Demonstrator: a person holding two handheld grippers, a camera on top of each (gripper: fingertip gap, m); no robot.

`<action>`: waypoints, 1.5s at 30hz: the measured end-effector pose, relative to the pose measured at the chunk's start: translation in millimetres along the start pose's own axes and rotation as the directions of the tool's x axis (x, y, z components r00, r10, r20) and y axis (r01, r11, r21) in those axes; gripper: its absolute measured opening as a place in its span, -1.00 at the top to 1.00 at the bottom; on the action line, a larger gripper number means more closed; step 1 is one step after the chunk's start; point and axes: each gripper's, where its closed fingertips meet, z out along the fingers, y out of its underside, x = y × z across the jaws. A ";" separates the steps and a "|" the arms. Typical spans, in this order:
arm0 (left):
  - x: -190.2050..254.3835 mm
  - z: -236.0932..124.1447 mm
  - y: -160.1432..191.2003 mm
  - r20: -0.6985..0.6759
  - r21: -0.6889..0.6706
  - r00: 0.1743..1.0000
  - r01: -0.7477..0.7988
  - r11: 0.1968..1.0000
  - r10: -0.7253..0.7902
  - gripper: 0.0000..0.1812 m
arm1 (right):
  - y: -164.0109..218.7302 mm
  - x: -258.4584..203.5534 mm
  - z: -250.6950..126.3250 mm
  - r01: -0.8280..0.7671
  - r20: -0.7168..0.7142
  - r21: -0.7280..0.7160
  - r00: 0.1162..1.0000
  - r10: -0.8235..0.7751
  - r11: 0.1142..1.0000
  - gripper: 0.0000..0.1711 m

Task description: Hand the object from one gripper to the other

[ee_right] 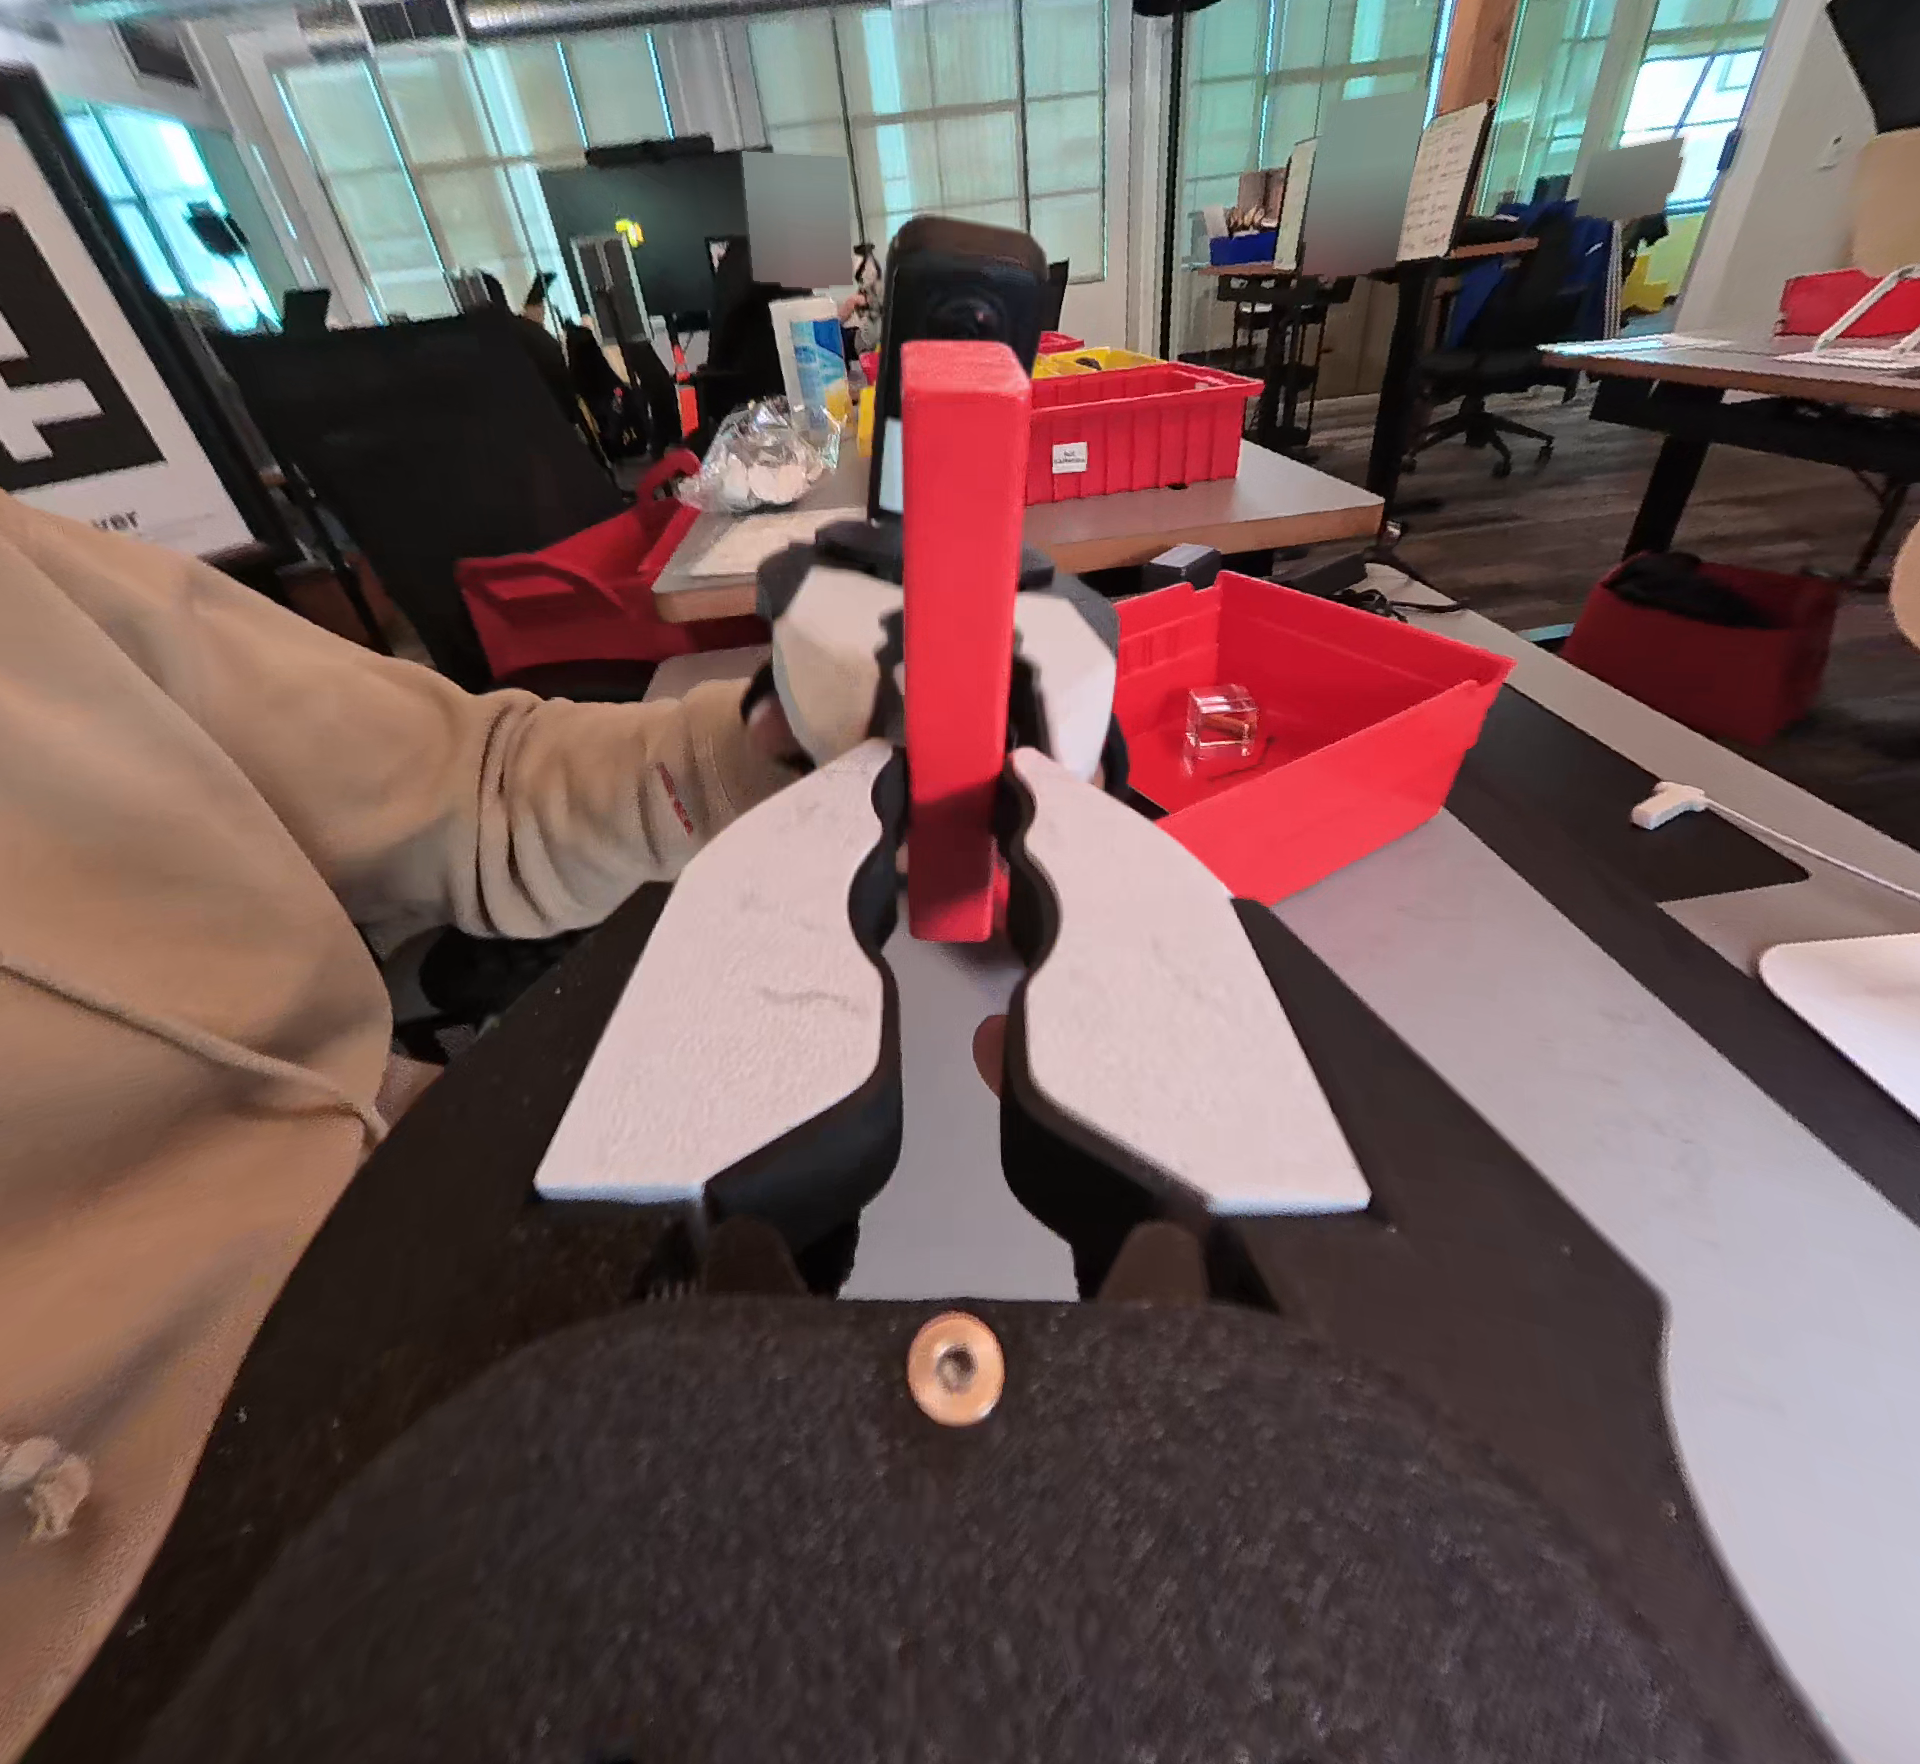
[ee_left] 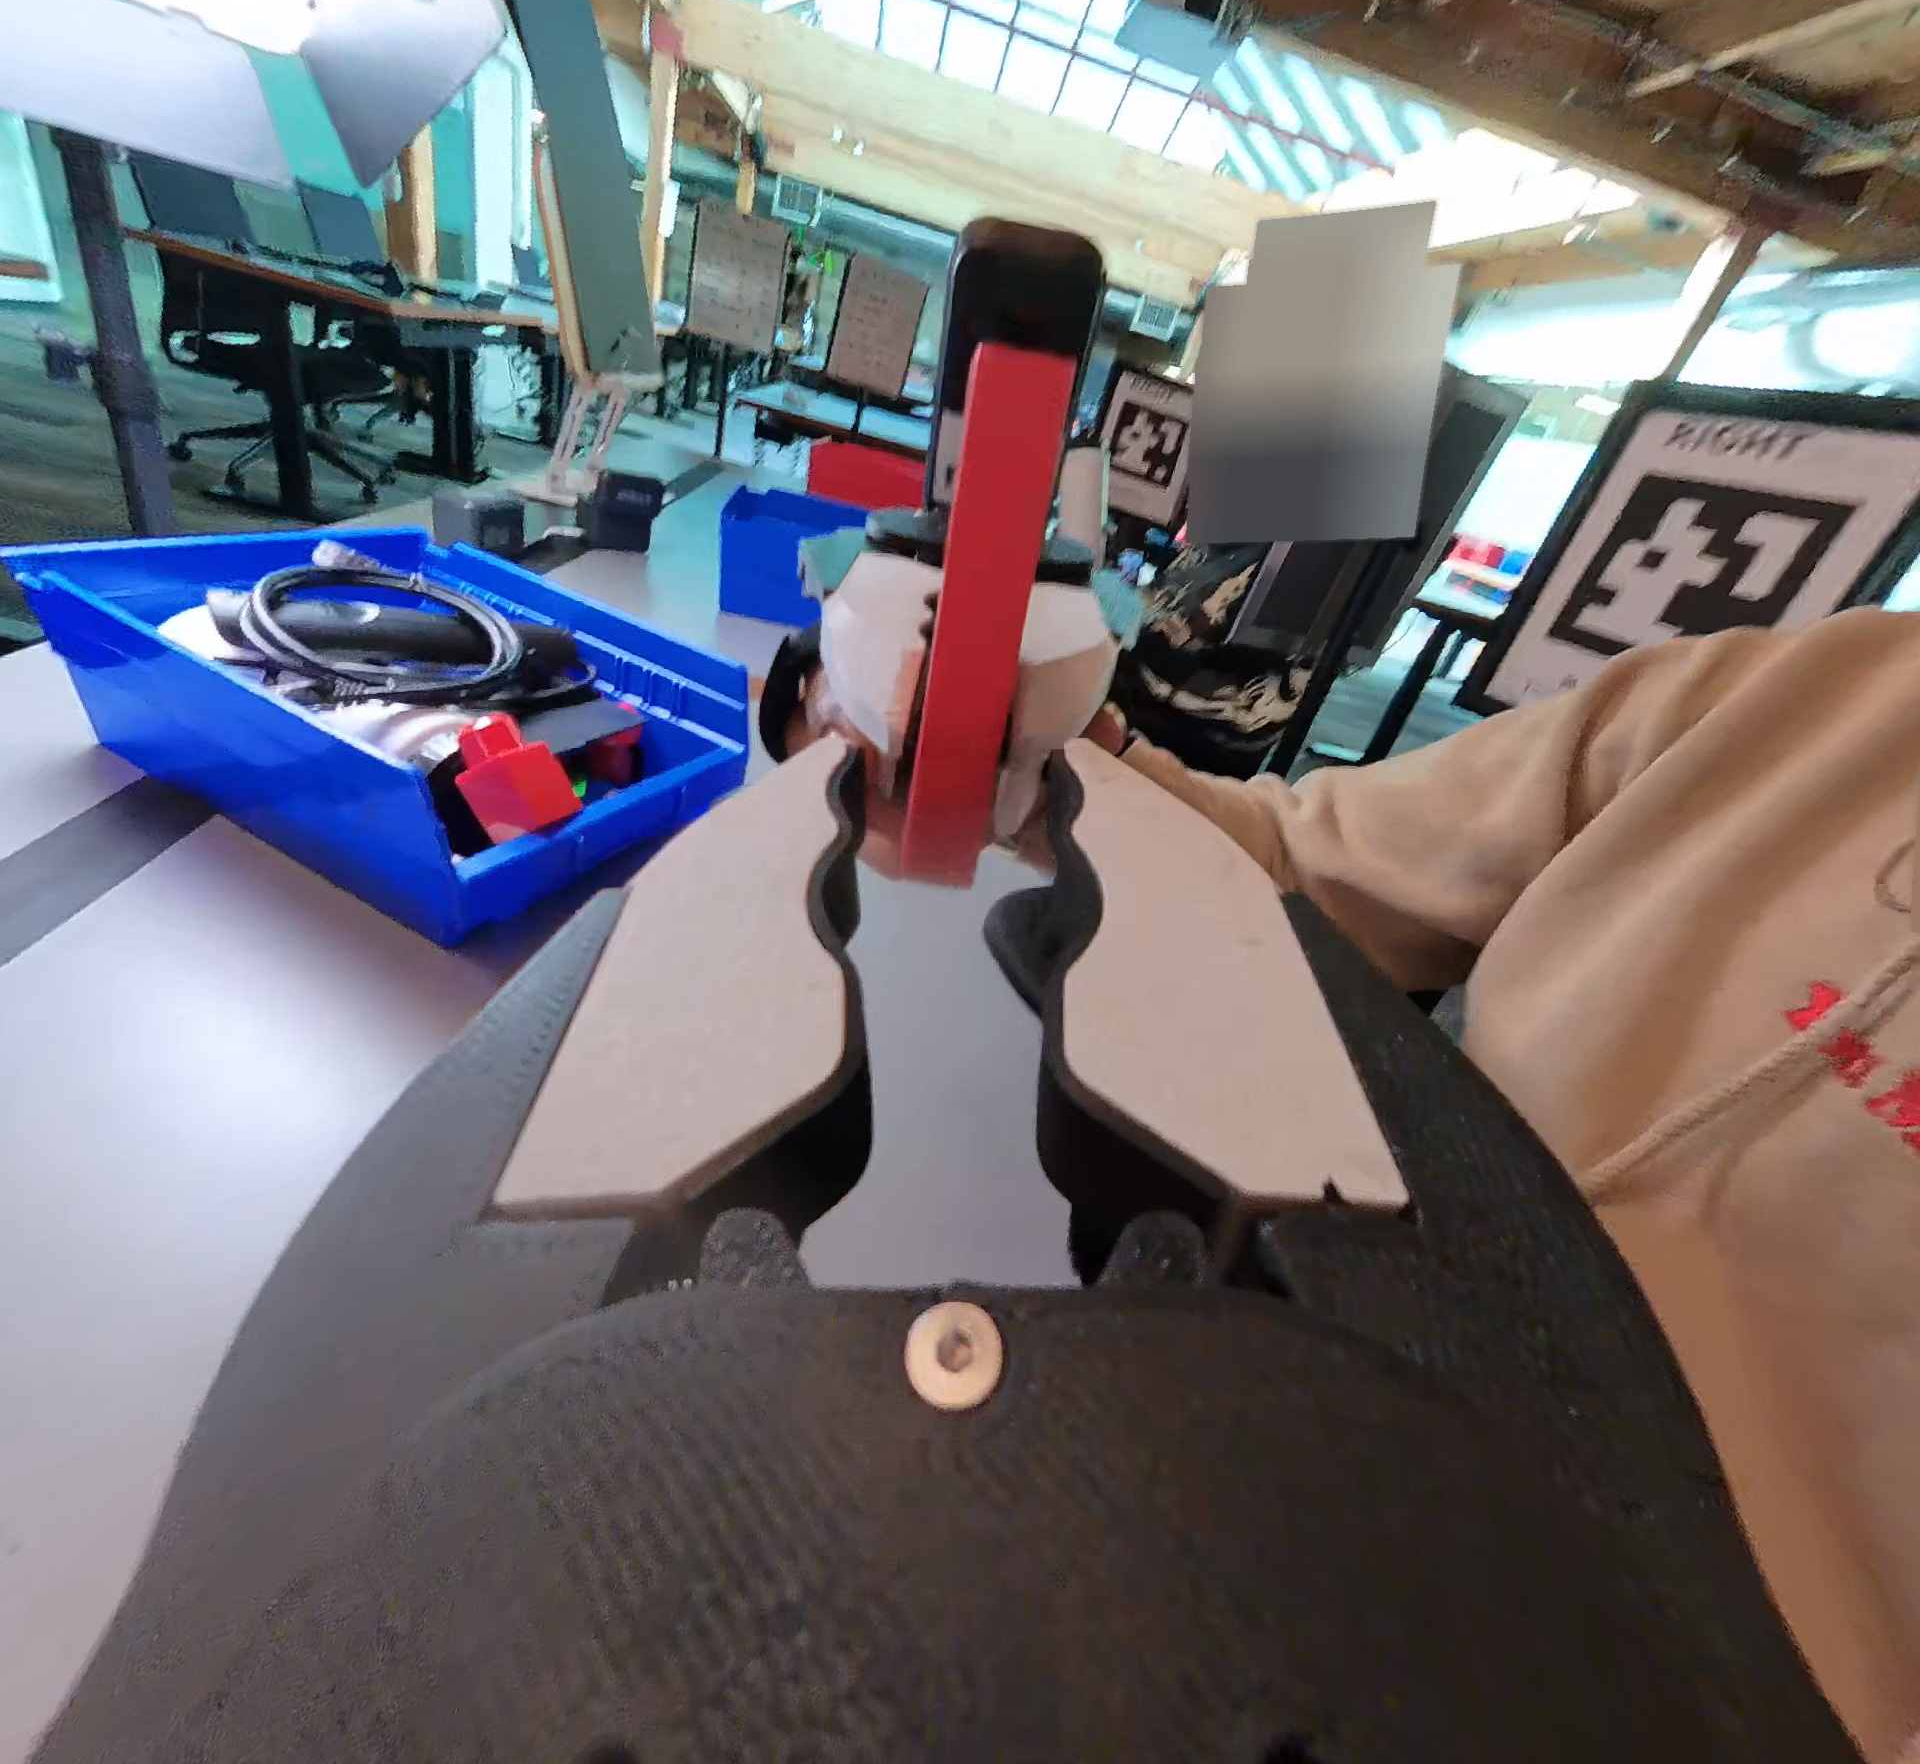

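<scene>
A long red block (ee_left: pixel 987 571) stands upright between the two grippers, which face each other above the grey table (ee_left: pixel 208 1039). In the right wrist view, my right gripper (ee_right: pixel 951 779) is shut on the lower part of the red block (ee_right: pixel 956 571). In the left wrist view, my left gripper (ee_left: pixel 956 769) is open, and its fingertips (ee_left: pixel 821 779) flank the block's lower end with a gap on each side. The right gripper (ee_left: pixel 966 644) shows just behind the block. The left gripper (ee_right: pixel 945 675) shows behind the block in the right wrist view.
A blue bin (ee_left: pixel 312 779) with a cable and small parts sits to the left on the table. A red bin (ee_right: pixel 1330 810) holding a small clear box (ee_right: pixel 1226 727) sits to the right. A beige sleeve (ee_left: pixel 1558 779) reaches in. A white connector (ee_right: pixel 1662 805) lies on the table. My left and right fingertips are right by each other.
</scene>
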 end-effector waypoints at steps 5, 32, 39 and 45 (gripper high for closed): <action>5.4 -4.1 -4.9 -0.002 -0.013 1.000 -0.023 1.000 0.023 0.64 | 15.8 -3.7 5.2 0.031 0.018 -0.092 0.999 -0.030 0.995 0.82; 8.0 3.2 10.4 0.041 -0.146 0.990 -0.125 0.981 0.132 0.81 | 29.0 -12.2 16.0 0.071 0.042 -0.146 0.997 -0.066 0.987 0.81; -18.5 -12.1 12.4 0.131 -0.175 0.990 0.071 0.982 -0.049 0.82 | 23.3 15.2 1.6 0.325 -0.155 -0.227 0.919 -0.363 0.918 0.51; -19.3 -10.2 39.2 0.081 -0.282 0.986 0.160 0.946 -0.142 0.82 | 26.1 13.0 -2.9 0.428 -0.138 -0.303 0.864 -0.484 0.851 0.47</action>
